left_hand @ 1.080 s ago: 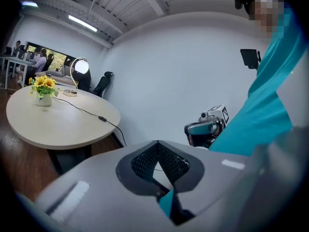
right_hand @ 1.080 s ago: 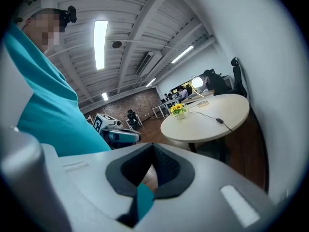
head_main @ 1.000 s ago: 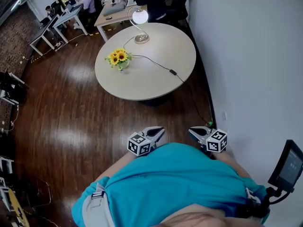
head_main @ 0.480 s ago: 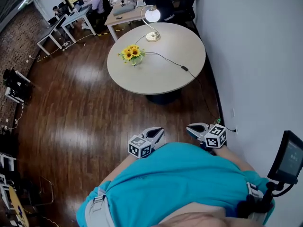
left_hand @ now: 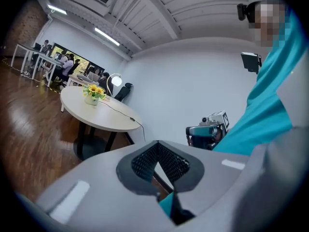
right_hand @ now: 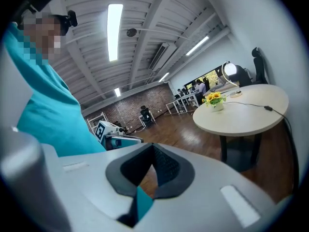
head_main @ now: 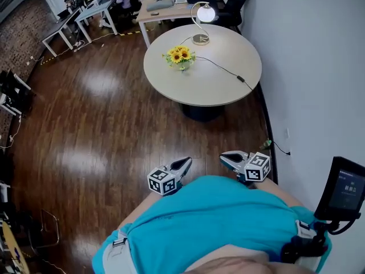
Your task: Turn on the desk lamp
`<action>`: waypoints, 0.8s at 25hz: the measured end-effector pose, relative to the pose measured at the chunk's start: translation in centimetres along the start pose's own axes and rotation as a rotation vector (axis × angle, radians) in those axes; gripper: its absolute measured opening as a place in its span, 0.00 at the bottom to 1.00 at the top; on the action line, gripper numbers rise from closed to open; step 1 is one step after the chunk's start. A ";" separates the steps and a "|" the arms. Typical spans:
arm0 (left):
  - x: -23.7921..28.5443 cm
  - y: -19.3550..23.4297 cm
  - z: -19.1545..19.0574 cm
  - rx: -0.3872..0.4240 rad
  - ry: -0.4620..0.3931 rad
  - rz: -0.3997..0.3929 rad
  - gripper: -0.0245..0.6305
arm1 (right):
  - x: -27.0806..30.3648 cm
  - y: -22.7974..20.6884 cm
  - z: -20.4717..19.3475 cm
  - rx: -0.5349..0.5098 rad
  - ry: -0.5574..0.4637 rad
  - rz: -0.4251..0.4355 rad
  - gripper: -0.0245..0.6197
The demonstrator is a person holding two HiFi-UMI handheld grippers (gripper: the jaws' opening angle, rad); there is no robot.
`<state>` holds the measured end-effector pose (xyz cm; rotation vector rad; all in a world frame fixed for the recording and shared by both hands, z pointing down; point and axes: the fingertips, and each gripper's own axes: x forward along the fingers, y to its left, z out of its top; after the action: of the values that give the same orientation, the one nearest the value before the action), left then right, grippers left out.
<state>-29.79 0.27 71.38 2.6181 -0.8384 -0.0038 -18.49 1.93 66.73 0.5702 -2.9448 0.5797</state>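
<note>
Table (head_main: pixel 217 79), seemingly lit desk lamp (head_main: pixel 205 14) farther off; left hand-held gripper (left_hand: pixel 157 146), right hand-held gripper (right_hand: pixel 153 149) closed, per own views.

Open floor (head_main: pixel 114 124) up to round table (head_main: pixel 194 87); flowers (head_main: pixel 179 55), cord (head_main: pixel 225 70) beside desk lamp (head_main: pixel 205 13).

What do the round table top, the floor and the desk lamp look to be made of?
Table top: pale beige laminate or painted wood, matte, no visible grain.
Floor: dark brown wood planks, glossy; plank lines and bright reflections show.
Desk lamp: curved, metal-looking stem and round base with a sheen; glowing white globe shade, glass or plastic, unclear.
</note>
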 end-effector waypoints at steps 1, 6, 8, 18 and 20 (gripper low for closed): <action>-0.1 -0.2 0.2 0.012 -0.001 -0.006 0.07 | 0.1 0.2 0.4 -0.002 -0.006 0.001 0.04; -0.2 -3.0 2.9 0.065 -0.060 0.020 0.07 | -2.7 1.7 2.9 -0.038 -0.041 0.035 0.04; 0.4 -4.5 3.4 0.060 -0.081 0.037 0.07 | -4.7 1.9 3.5 -0.052 -0.059 0.045 0.04; 8.4 -12.3 1.7 0.101 -0.061 0.037 0.07 | -16.0 -2.1 1.5 0.019 -0.119 0.029 0.04; 9.0 -13.3 2.3 0.089 -0.075 0.036 0.07 | -17.0 -2.2 1.9 0.028 -0.133 0.036 0.04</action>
<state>-15.27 4.35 65.46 2.7004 -0.9317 -0.0567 -1.90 5.18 63.10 0.5808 -3.0825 0.6107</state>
